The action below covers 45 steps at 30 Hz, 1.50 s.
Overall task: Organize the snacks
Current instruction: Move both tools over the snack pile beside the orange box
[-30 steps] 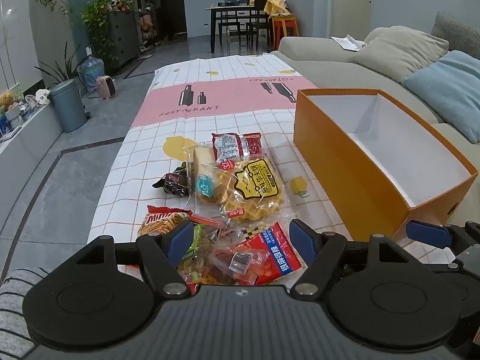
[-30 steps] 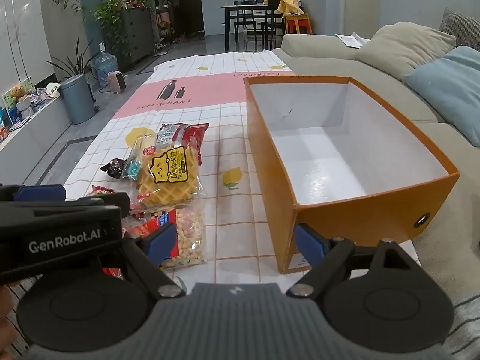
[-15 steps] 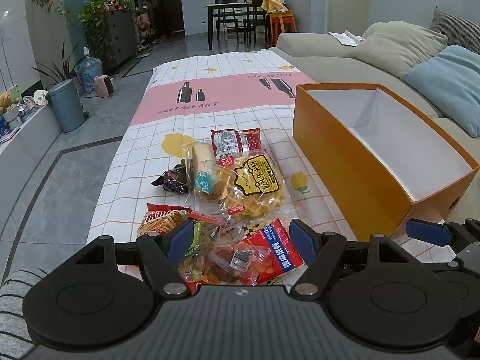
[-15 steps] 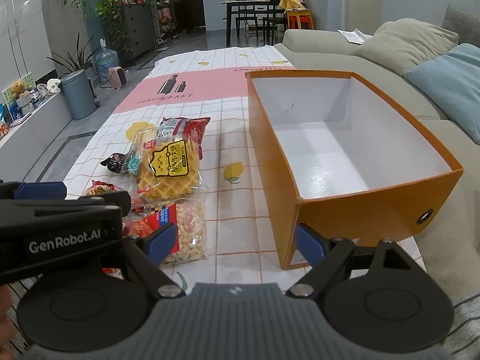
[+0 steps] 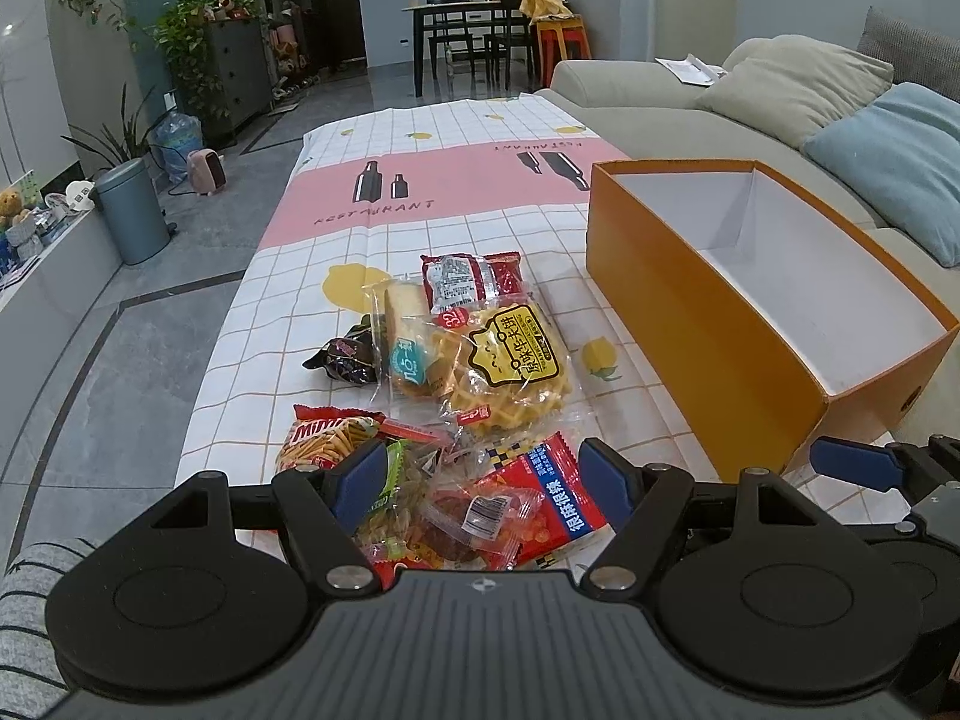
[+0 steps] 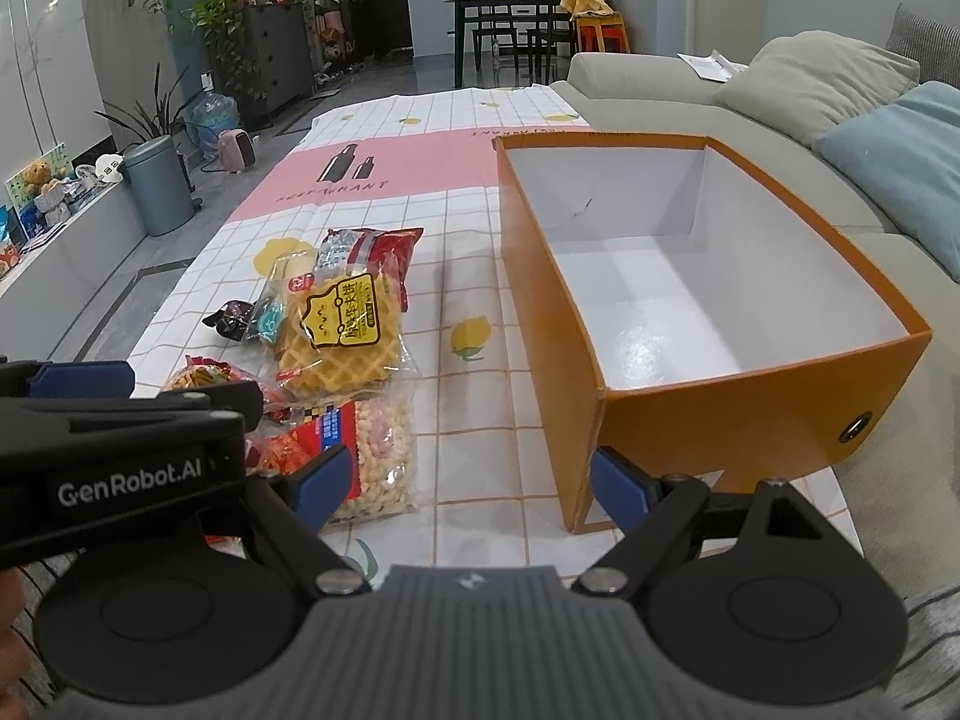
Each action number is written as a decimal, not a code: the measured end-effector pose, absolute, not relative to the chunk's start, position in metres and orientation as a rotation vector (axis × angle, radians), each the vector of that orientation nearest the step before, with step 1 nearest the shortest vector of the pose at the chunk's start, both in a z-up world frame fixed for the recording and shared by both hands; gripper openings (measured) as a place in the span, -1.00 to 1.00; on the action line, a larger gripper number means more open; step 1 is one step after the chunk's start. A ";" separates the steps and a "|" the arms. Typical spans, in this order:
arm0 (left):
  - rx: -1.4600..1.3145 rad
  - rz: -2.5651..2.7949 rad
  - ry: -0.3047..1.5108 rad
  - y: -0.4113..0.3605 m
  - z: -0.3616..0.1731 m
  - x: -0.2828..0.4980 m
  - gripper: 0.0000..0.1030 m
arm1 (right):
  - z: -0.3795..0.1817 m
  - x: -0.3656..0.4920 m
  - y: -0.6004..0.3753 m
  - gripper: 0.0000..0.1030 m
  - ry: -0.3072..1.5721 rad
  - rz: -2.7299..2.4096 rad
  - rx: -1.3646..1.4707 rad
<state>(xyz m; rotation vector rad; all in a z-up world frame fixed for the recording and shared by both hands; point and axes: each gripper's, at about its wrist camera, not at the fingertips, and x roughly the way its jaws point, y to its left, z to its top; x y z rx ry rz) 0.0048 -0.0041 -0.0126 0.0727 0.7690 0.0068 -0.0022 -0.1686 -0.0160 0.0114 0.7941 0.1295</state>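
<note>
Blue-padded and spread wide with nothing held, the left gripper hovers over the near snack pile, the right gripper likewise by the orange box. Nothing is boxed yet, so this looks like the first pick: drop onto the red packet and close, then carry it right into the box.

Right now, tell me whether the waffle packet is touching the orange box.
Apart. The right wrist view shows bare checked tablecloth between the waffle packet and the orange box.
</note>
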 end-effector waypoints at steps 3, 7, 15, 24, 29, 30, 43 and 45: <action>0.071 0.005 0.772 -0.004 -0.013 0.005 0.66 | -0.016 -0.002 -0.169 0.64 0.795 0.130 0.012; 0.076 0.002 0.774 -0.004 -0.013 0.006 0.66 | -0.016 -0.002 -0.169 0.64 0.796 0.128 0.011; 0.078 -0.001 0.783 -0.004 -0.013 0.006 0.66 | -0.017 -0.002 -0.169 0.64 0.801 0.127 0.011; 0.076 -0.007 0.781 -0.003 -0.014 0.005 0.66 | -0.018 -0.002 -0.170 0.64 0.802 0.138 0.028; 0.093 -0.006 0.791 -0.001 -0.015 0.008 0.66 | -0.020 0.000 -0.168 0.64 0.810 0.141 0.025; 0.093 -0.006 0.792 -0.001 -0.015 0.008 0.66 | -0.020 0.000 -0.168 0.64 0.812 0.142 0.025; 0.095 -0.010 0.815 0.000 -0.016 0.008 0.66 | -0.022 0.001 -0.168 0.64 0.828 0.138 0.026; 0.090 -0.007 0.818 0.001 -0.016 0.008 0.66 | -0.023 0.001 -0.169 0.64 0.833 0.133 0.038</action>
